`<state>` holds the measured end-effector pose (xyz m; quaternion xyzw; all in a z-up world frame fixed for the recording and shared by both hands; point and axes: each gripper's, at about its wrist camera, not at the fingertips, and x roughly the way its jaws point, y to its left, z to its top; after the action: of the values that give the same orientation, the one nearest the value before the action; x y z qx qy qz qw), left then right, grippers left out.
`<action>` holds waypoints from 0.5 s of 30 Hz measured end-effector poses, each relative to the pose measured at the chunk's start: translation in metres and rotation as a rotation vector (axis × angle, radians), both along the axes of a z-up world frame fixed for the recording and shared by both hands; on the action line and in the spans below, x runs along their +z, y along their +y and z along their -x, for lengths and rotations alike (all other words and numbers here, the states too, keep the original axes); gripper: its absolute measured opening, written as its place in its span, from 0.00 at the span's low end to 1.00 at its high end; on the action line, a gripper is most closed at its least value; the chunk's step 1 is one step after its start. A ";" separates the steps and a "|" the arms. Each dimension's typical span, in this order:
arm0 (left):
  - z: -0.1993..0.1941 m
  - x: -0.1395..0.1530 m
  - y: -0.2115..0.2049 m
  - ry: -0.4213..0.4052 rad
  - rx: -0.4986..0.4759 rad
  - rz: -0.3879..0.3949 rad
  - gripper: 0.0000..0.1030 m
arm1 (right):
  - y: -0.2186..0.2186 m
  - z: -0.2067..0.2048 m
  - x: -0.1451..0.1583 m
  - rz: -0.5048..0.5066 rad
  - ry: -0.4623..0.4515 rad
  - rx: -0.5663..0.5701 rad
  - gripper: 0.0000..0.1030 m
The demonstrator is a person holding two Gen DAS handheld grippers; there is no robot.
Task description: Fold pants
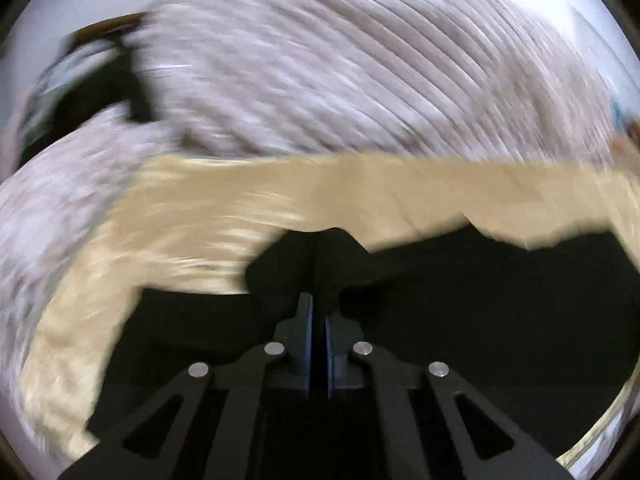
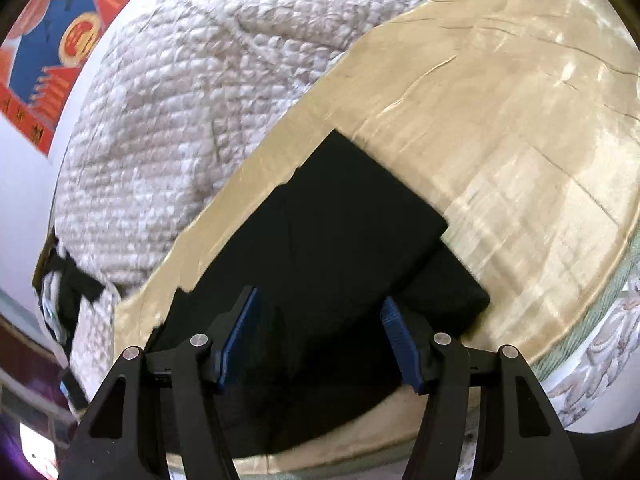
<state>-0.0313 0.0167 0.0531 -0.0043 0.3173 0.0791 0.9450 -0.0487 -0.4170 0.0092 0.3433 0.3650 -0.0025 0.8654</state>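
Note:
The black pants lie folded in layers on a tan mat. My right gripper hovers over their near end, open, with black cloth under the gap and its blue pads apart from it. In the blurred left wrist view the pants fill the lower half. My left gripper is shut, its blue pads almost together. A raised peak of black cloth sits right at its tips and hides them, as if pinched.
A quilted beige blanket is heaped behind the mat, seen also as the blanket. A red and blue poster hangs on the white wall. Black straps lie at the left. An embroidered pale bed edge runs on the right.

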 end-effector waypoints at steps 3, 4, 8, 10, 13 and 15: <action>0.039 0.009 0.050 -0.040 0.160 0.130 0.05 | -0.002 -0.001 0.000 0.000 -0.003 -0.009 0.60; 0.047 0.005 0.061 -0.032 0.181 0.164 0.05 | -0.002 -0.001 0.000 0.004 -0.005 -0.010 0.60; 0.067 -0.019 0.099 0.028 0.274 0.305 0.09 | 0.001 -0.002 0.000 0.020 -0.001 -0.009 0.60; 0.067 -0.030 0.116 0.052 0.300 0.380 0.18 | 0.002 -0.002 0.000 0.032 0.002 -0.007 0.60; 0.065 -0.037 0.124 0.052 0.303 0.432 0.27 | 0.002 -0.002 0.000 0.038 0.005 -0.007 0.60; 0.063 -0.040 0.122 0.043 0.288 0.460 0.37 | 0.003 -0.002 0.001 0.033 0.004 -0.010 0.60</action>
<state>-0.0945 0.1389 0.0131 -0.2622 0.3429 0.1386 0.8913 -0.0467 -0.4142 0.0097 0.3307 0.3648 -0.0135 0.8703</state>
